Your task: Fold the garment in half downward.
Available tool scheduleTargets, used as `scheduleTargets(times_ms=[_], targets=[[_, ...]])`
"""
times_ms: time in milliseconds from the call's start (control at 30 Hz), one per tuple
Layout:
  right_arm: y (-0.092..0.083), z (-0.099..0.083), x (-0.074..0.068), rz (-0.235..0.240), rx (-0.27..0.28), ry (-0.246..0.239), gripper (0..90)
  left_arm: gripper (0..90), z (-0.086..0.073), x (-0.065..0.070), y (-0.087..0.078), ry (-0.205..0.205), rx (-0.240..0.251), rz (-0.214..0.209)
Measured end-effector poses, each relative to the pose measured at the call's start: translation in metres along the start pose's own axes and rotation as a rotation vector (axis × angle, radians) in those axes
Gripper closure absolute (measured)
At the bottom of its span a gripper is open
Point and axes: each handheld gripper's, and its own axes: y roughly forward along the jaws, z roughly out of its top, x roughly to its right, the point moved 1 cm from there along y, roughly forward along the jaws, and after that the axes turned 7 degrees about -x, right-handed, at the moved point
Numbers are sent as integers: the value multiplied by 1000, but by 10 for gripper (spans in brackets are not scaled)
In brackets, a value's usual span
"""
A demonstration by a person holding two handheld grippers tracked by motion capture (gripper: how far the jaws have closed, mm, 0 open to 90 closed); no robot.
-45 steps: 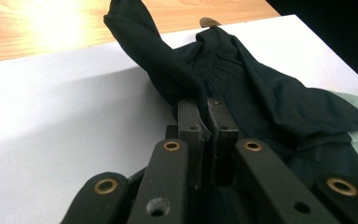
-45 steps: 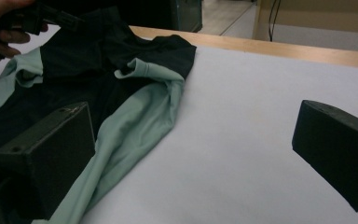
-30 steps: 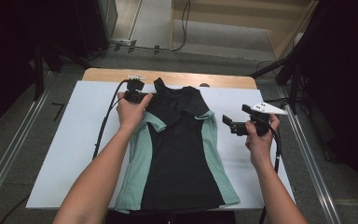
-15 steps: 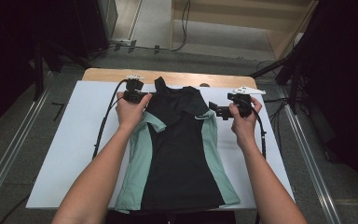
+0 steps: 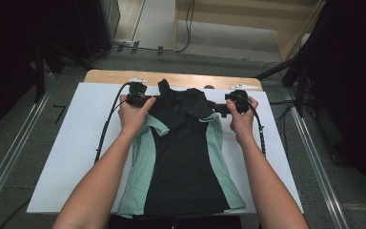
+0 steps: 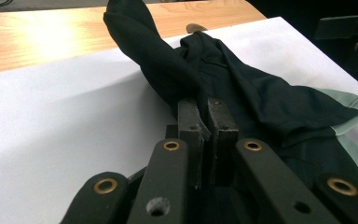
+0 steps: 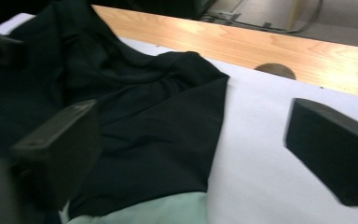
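Left gripper (image 5: 145, 101) is clamped on the shirt (image 5: 183, 157) at its left shoulder; in the left gripper view the jaws are pressed together with black cloth pinched between them, and a twisted bit of fabric (image 6: 142, 42) stands up just past the tips. So the left-side grab looks done.

Shirt lies flat in the middle of the white sheet (image 5: 71, 143), collar end toward the far wooden table edge (image 5: 171, 78), hem toward the person. It is black with mint side panels (image 5: 140, 176), both spread out flat. No fold is visible yet.

Right gripper (image 5: 219, 107) sits at the right shoulder, jaws spread wide. In the right gripper view the black sleeve (image 7: 168, 126) lies between them on the sheet, pads not touching it. That grab is not made yet.

Judgement: early stage. One shoulder is gripped and the other lined up. Left to do: close the right jaws on the sleeve or shoulder, then lift or fold the shirt, probably with both grippers together.
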Motion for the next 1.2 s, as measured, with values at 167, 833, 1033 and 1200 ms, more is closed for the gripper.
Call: scheduleTargets(times_ms=[167,833,1033,1200], targets=[[11,1,6,30,-22,31,40,861,-3,-1,1,-4,7,-8],[50,1,11,30,-162,121,278,861,-5,4,4,25,5,1],[57,2,13,52,-212,165,305,860,-6,7,4,32,4,0],[63,3,10,44,-235,162,311,861,-6,7,4,35,4,-2]])
